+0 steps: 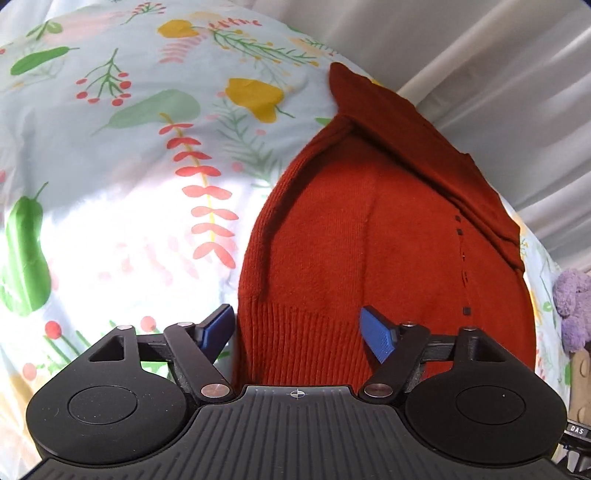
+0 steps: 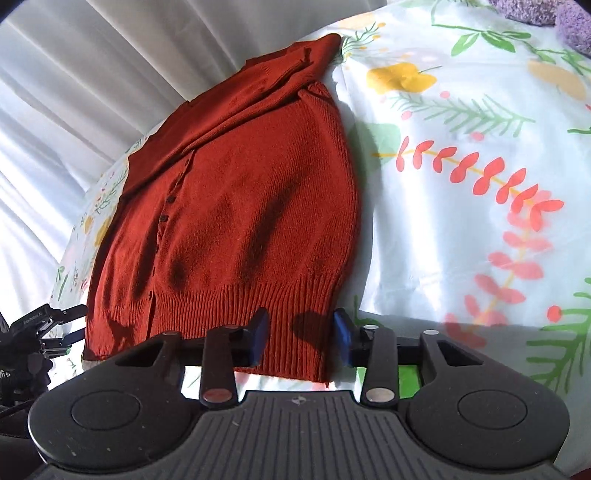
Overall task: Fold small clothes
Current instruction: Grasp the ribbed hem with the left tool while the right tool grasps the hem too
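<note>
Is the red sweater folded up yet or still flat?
Partly folded: the red sweater has its sleeves laid across the top, but its body lies flat on the flowery sheet.

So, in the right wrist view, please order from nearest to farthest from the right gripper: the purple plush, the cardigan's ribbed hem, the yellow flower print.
1. Ribbed hem: between the open jaws of the right gripper.
2. Yellow flower print: far up, right of the cardigan.
3. Purple plush: top right corner, farthest.

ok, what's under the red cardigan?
The cardigan lies flat on the floral sheet, which shows on both sides of it. Its sleeves are folded on top. Anything directly beneath the knit is hidden.
</note>
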Tool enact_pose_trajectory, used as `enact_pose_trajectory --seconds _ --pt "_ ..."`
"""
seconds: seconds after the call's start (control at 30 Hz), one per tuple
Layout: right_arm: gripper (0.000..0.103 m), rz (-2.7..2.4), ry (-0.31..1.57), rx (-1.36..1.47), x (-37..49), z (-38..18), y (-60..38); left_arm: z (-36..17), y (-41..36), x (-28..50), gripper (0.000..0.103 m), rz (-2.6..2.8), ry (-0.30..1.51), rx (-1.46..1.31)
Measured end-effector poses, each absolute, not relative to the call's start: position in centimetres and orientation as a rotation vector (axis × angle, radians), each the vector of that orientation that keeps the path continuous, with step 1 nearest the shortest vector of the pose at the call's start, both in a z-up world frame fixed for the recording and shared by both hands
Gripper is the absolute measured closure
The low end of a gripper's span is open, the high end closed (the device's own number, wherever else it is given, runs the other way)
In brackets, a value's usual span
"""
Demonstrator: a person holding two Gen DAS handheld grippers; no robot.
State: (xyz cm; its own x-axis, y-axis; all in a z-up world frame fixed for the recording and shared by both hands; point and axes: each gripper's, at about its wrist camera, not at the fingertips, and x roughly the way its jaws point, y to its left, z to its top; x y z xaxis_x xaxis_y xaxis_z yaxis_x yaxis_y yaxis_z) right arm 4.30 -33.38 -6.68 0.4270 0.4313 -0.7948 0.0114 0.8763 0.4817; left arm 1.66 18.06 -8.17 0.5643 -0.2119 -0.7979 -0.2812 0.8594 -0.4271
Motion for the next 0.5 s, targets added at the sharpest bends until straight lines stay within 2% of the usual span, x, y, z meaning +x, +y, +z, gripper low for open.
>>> enact_pose_trajectory --seconds 0.07,0.1,0.17,0.23,0.37,0.5 --pt "0.083 0.269 1.122 0.455 4.28 -6.72 -33.53 -8.15 18.0 1.5 0.042 0.026 1.003 -0.55" --pt "0.085 0.27 1.133 0.459 4.33 -6.83 -33.57 -8.14 17.93 1.47 0.046 0.027 1.008 -0.531" --pt "0.09 0.266 1.137 0.462 4.27 -6.9 -33.67 -8.17 17.89 1.51 0.07 0.028 1.027 -0.507" --pt "0.093 0.27 1.142 0.482 4.21 -6.99 -33.79 -8.41 17.96 1.44 0.084 0.024 1.052 -0.502" --pt "0.097 0.264 1.147 0.483 4.07 -7.07 -33.74 -8.6 18.37 1.41 0.092 0.023 1.06 -0.502" --pt "0.098 0.249 1.149 0.497 4.05 -7.04 -33.7 -8.64 18.54 1.31 0.094 0.018 1.053 -0.504"
